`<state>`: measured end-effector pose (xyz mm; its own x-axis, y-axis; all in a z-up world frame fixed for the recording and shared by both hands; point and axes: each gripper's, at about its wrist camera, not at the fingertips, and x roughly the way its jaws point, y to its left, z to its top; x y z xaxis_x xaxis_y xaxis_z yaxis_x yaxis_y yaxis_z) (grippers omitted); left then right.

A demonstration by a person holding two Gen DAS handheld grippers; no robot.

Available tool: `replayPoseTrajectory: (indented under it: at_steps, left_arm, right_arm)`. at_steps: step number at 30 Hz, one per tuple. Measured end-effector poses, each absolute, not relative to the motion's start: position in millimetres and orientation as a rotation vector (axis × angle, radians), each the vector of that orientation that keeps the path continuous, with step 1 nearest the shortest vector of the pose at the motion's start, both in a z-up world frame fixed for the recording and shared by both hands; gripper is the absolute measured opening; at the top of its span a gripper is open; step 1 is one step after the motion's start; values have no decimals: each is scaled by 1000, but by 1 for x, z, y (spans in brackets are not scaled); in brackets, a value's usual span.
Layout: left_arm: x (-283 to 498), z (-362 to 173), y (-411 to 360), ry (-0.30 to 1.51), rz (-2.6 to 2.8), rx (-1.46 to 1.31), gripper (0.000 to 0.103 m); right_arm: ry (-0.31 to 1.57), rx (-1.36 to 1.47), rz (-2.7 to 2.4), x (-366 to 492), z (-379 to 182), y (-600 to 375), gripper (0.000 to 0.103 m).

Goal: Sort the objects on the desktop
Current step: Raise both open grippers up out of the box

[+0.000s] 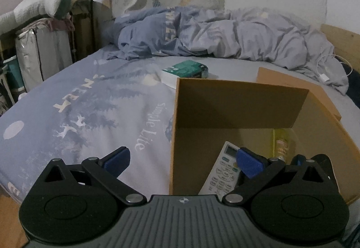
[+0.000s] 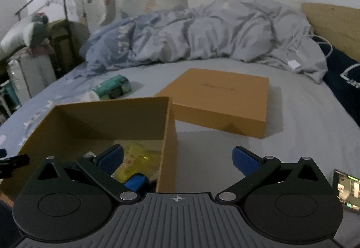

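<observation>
1. Left wrist view: the left gripper (image 1: pixel 183 161) is spread wide and holds nothing; its right finger hangs over the open cardboard box (image 1: pixel 225 99) and its left finger over the bedsheet (image 1: pixel 78 112).
2. Inside the box, one white remote control (image 1: pixel 221 174) lies tilted. Its lower end is hidden by the gripper body and its top right corner by the blue pad.
3. One yellow packet (image 1: pixel 281 142) lies by the box's right side; its print is too blurred to read.
4. One green and white pack (image 1: pixel 185 71) lies on the sheet beyond the box, its near corner hidden by the box wall.
5. The box lid (image 1: pixel 290 81) shows only as a strip behind the box.
6. Right wrist view: the right gripper (image 2: pixel 177 160) is also spread wide and empty, its left finger over the box (image 2: pixel 108 110), its right finger over the bare sheet.
7. The yellow packet (image 2: pixel 139 158) is partly hidden by the finger, and a blue object (image 2: pixel 135 181) below it is mostly hidden, so I cannot tell what it is.
8. The lid (image 2: pixel 220 97) lies flat, just beside the box's far right corner.
9. One phone (image 2: pixel 346 189) at the right edge is cut off.
</observation>
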<state>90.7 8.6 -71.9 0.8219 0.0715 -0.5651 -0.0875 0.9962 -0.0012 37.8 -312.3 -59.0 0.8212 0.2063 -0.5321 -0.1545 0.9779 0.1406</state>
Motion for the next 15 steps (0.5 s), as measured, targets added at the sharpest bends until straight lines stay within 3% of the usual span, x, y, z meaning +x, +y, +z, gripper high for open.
replayPoseTrajectory:
  at_steps: [15]
  left_arm:
    - [85, -81, 4, 616, 66, -29, 103]
  right_arm:
    - [614, 112, 153, 35, -63, -312, 103]
